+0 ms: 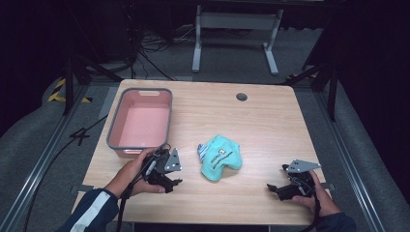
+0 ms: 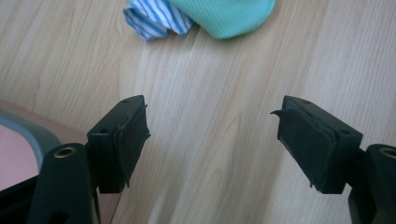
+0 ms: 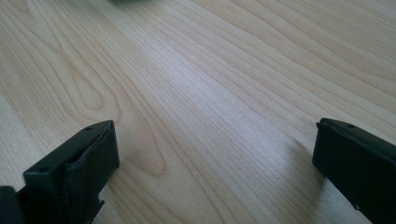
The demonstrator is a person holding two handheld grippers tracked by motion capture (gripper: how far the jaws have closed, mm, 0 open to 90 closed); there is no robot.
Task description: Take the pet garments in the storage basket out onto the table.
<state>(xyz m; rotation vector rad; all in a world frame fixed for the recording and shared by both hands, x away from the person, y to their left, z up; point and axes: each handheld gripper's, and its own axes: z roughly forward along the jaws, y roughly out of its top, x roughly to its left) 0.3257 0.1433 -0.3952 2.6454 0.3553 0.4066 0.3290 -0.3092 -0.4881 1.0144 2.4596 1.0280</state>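
A crumpled teal cloth (image 1: 221, 157) with a blue-striped piece (image 1: 201, 150) tucked at its left lies in the middle of the wooden table (image 1: 261, 116). My left gripper (image 1: 177, 182) rests low near the front left, open, its jaws empty over bare wood. In the left gripper view the teal cloth (image 2: 224, 16) and its striped piece (image 2: 156, 18) lie ahead of the left gripper (image 2: 212, 126). My right gripper (image 1: 271, 188) sits at the front right, open and empty. In the right gripper view, my right gripper (image 3: 215, 144) has bare wood between its jaws.
A pink bin (image 1: 114, 137) with a grey rim stands at the table's left, just behind my left hand; its corner (image 2: 32, 133) appears in the left gripper view. A round dark grommet (image 1: 241, 96) sits near the far edge. Cables and a desk frame lie on the floor beyond.
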